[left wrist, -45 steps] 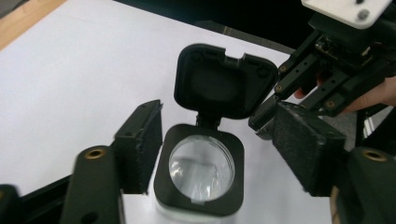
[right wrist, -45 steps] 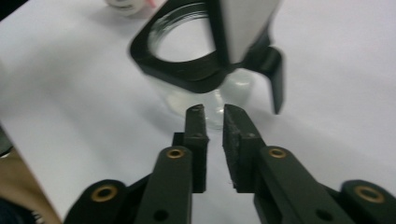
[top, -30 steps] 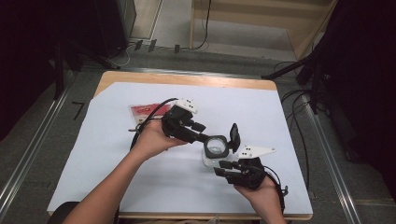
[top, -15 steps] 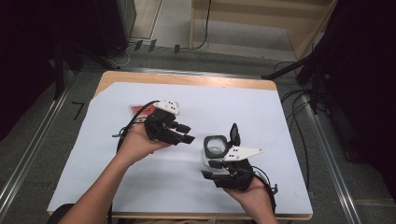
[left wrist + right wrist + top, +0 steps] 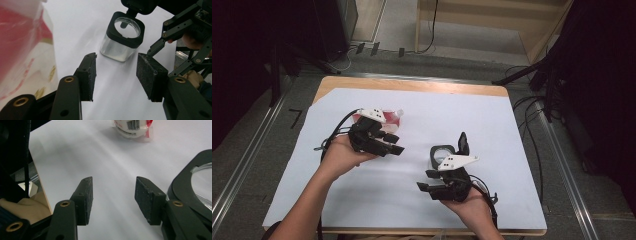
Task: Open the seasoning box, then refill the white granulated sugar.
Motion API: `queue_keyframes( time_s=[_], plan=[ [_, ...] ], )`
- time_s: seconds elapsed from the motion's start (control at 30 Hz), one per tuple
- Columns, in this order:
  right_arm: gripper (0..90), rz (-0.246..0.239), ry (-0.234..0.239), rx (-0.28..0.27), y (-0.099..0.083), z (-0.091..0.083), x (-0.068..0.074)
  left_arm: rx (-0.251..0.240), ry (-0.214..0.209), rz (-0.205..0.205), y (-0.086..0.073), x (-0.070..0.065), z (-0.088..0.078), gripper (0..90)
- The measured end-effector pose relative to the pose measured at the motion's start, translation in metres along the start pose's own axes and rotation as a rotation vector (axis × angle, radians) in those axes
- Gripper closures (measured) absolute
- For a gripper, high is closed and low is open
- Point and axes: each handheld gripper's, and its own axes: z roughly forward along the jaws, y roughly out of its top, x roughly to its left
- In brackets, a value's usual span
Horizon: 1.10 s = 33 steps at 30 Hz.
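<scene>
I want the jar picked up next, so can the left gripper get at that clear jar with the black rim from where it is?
Probably yes. The left gripper is open and points at the jar, with bare white sheet between them. The right gripper sits close beside it.

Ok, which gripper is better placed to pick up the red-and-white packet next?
Left, probably. The left gripper sits right beside the packet, jaws open. The right gripper is across the sheet, next to the clear jar.
</scene>
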Motion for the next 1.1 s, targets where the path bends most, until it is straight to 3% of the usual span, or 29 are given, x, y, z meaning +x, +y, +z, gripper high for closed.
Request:
queue_keyframes(
  time_s=[0.47,0.63,0.77,0.9,1.1],
  plan=[
    [50.9,-0.034,0.019,0.011,0.015,0.024,0.003,-0.037,0.037,-0.049,-0.011,0.014,-0.022,51.5],
    [51.5,0.001,0.026,0.004,0.026,0.03,0.0,-0.04,0.049,-0.058,-0.016,0.019,-0.031,51.3],
    [50.3,-0.005,0.018,-0.006,0.031,0.035,-0.001,-0.054,0.075,-0.077,-0.023,0.025,-0.04,51.7],
    [50.1,-0.026,0.021,0.0,0.031,0.039,0.002,-0.043,0.091,-0.084,-0.031,0.03,-0.05,51.6],
    [49.6,-0.023,0.022,0.008,0.026,0.041,0.0,-0.072,0.114,-0.122,-0.042,0.038,-0.066,51.0]
  ],
)
